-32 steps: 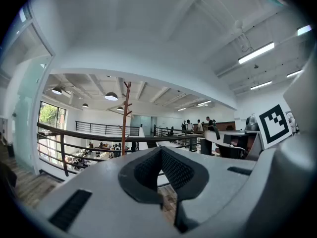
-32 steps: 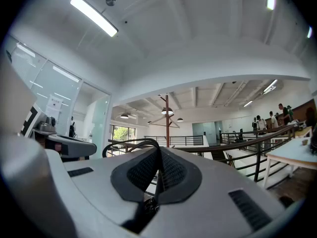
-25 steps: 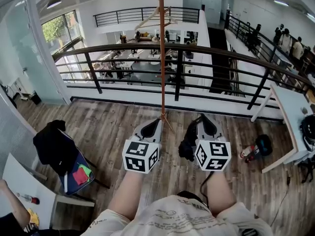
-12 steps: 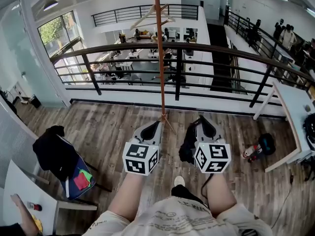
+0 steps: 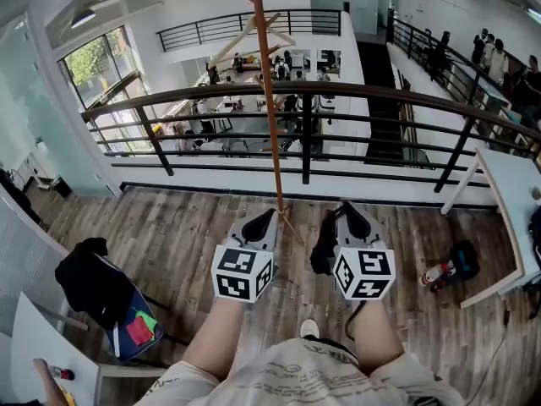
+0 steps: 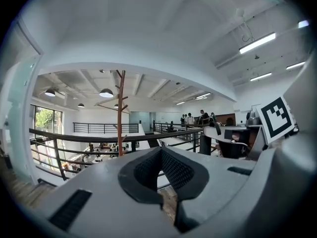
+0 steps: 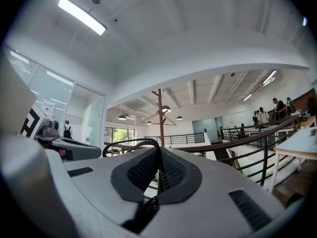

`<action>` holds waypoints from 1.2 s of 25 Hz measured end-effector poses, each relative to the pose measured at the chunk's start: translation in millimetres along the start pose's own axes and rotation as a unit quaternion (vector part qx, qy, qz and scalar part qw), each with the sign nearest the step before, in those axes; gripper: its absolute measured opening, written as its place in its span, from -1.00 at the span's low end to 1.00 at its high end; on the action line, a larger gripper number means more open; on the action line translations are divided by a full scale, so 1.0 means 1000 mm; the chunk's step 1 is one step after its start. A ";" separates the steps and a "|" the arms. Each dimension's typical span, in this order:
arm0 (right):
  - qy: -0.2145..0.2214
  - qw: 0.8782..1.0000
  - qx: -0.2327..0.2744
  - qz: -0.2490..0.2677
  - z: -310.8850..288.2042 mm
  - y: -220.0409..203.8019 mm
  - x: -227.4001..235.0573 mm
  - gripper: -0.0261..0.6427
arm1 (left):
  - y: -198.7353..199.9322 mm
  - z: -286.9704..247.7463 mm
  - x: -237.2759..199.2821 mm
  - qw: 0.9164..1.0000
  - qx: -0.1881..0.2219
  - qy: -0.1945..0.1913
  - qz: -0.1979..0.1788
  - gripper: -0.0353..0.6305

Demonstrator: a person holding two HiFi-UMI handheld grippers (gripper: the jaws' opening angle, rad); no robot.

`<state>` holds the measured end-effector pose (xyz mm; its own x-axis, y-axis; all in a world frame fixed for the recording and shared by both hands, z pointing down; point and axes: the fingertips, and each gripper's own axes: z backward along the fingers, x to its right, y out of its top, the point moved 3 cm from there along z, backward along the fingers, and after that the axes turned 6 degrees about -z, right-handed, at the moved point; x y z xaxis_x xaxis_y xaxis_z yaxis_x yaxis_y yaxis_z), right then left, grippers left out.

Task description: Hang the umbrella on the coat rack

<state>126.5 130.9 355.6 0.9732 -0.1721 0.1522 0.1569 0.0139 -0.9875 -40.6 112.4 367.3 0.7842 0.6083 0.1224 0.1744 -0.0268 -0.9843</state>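
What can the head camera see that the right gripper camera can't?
Only the head view shows the chair with a black jacket, the person's arms, and the umbrella hanging as a black bundle beside the right gripper. Only the right gripper view shows its jaws closed on the umbrella's thin black loop, and the long ceiling light. Both show the brown coat rack and the dark railing.
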 end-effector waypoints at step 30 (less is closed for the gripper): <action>0.083 0.995 -0.018 0.044 -0.252 0.008 0.096 -0.91 | -0.001 -0.222 -0.094 0.998 -0.008 0.062 0.028 -0.88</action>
<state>178.6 -133.2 351.8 0.9413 -0.3325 0.0589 0.0627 0.0006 -0.9980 18.0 -121.3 384.7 0.8609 0.5019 0.0832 0.1370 -0.0712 -0.9880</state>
